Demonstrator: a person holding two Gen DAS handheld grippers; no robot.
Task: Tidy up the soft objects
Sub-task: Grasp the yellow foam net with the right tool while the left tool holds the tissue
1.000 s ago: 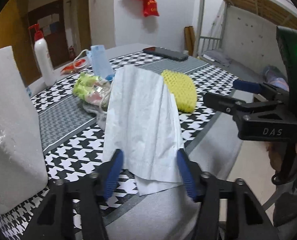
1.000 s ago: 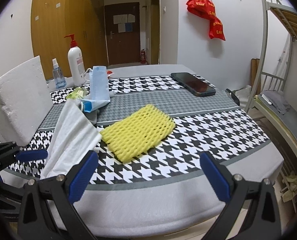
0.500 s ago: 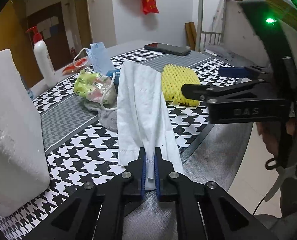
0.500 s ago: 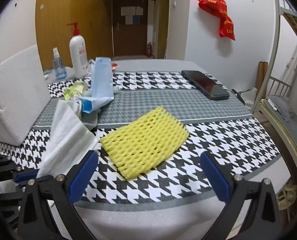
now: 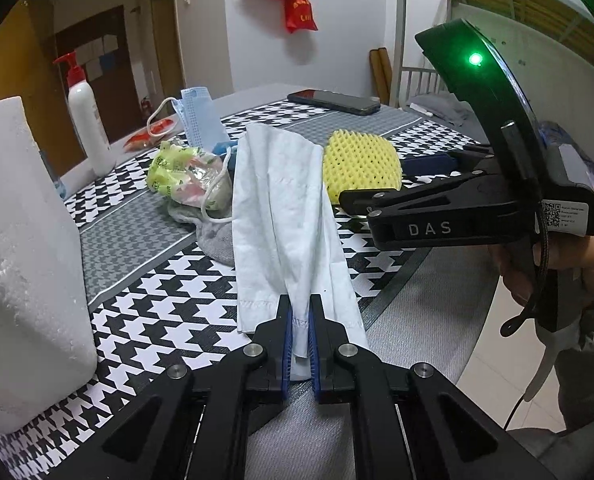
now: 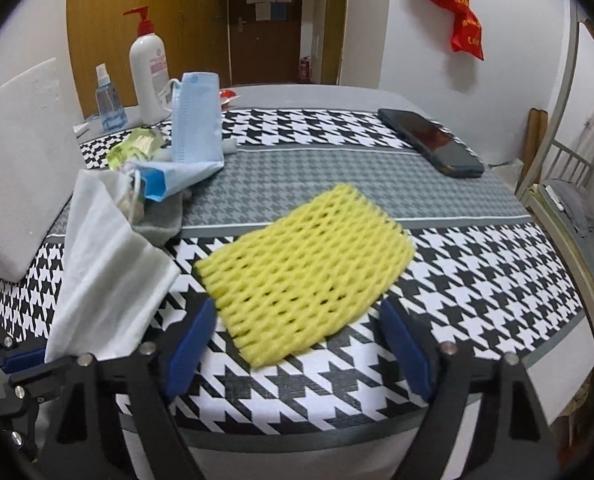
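Note:
My left gripper (image 5: 299,312) is shut on the near edge of a white cloth (image 5: 285,208) that lies lengthwise on the houndstooth table; the cloth also shows in the right wrist view (image 6: 105,264). A yellow foam net (image 6: 305,272) lies flat near the front edge; it also shows in the left wrist view (image 5: 361,162). My right gripper (image 6: 297,340) is open, its blue pads on either side of the net's near end. In the left wrist view the right gripper (image 5: 429,184) reaches toward the net from the right.
A white foam block (image 5: 21,264) stands at the left. A pile with a blue face mask (image 6: 197,124), a green wrapper (image 5: 181,172) and a grey sock (image 5: 217,236) sits behind the cloth. A lotion pump bottle (image 6: 147,68), a spray bottle (image 6: 107,100) and a phone (image 6: 429,140) lie farther back.
My left gripper closed on the white cloth's near edge. My right gripper moved forward and narrowed, so its pads now flank the yellow net.

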